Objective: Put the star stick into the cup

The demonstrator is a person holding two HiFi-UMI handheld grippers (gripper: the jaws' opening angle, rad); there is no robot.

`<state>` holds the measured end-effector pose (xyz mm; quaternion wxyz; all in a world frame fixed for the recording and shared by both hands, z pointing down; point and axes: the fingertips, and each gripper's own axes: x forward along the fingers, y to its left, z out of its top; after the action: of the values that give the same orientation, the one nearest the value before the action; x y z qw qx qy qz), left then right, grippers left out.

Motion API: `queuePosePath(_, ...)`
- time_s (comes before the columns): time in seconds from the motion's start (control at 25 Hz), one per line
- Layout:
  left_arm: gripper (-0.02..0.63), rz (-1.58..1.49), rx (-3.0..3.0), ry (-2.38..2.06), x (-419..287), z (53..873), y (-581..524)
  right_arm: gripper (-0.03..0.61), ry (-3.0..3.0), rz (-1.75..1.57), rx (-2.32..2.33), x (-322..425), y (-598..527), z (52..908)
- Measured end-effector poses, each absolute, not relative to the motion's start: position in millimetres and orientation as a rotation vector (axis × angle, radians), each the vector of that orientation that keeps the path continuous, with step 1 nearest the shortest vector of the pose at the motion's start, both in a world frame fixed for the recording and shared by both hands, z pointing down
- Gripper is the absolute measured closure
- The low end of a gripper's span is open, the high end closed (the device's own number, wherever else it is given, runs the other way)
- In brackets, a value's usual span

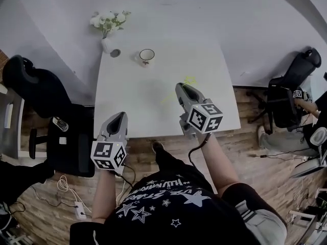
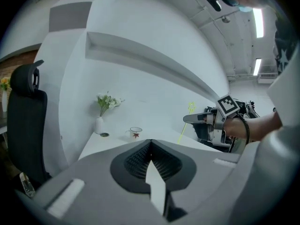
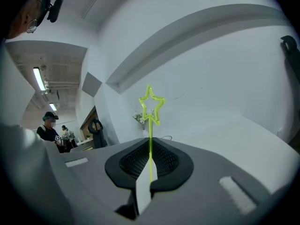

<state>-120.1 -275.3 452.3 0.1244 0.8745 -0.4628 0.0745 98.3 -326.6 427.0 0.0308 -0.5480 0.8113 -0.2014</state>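
Right gripper (image 3: pixel 150 144) clamped on star stick (image 3: pixel 151 106), star end out.
Left gripper (image 2: pixel 150 143) jaws together, empty. Cup (image 1: pixel 146 55) stands near the table's (image 1: pixel 127 106) far edge; carry stick over it, tip bare end down, centre on rim before lowering.

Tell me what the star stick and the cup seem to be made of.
Star stick: probably plastic, thin, see-through neon yellow-green.
Cup: enamel or ceramic, by its smooth white wall and dark rim; I cannot tell which.
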Motion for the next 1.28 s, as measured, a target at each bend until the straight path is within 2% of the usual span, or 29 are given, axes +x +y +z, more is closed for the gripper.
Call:
queuePosePath(0.76,0.611,0.218,2.491,-1.516,-105,432,-422,0.546,2.519,-0.576,-1.494,98,-535,389)
queuePosePath(1.28,0.611,0.259,2.433,-1.535,-108,452,-472,0.546,2.552,-0.725,-1.494,84,-600,444)
